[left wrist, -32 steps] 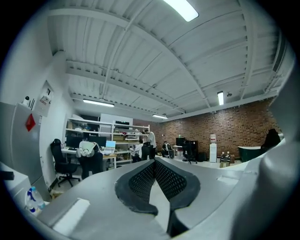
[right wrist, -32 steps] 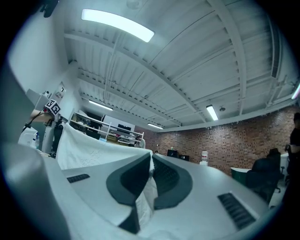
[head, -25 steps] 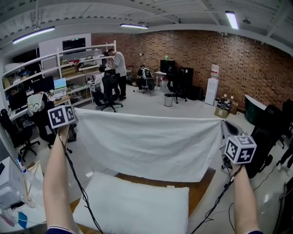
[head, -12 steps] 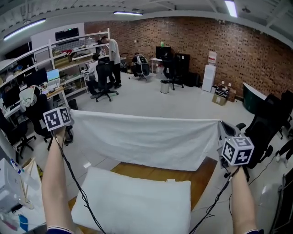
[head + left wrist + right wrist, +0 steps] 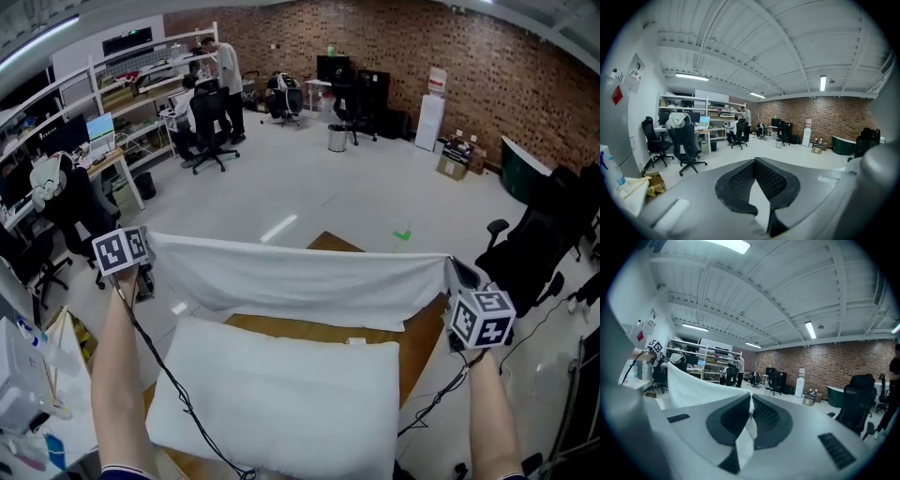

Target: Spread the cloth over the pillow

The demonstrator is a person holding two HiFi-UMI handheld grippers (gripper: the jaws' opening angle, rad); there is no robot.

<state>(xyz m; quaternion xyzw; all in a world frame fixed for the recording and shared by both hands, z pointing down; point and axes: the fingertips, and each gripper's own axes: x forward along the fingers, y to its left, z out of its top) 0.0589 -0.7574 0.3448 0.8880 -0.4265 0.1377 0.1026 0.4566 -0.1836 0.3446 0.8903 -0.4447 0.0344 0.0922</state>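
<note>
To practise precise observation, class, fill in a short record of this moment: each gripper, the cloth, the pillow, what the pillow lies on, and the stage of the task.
left gripper: shut on one top corner of the cloth
right gripper: shut on the other top corner
cloth: white, stretched between the grippers, hanging by the pillow's far edge; contact unclear
pillow: white, lying flat, uncovered
table: wooden, under the pillow
stage: cloth not yet spread over the pillow

Holding left arm and right arm straight out front, wide apart. Got left gripper and right gripper each clamped tight on a cloth corner, pointing forward, roughly level.
</note>
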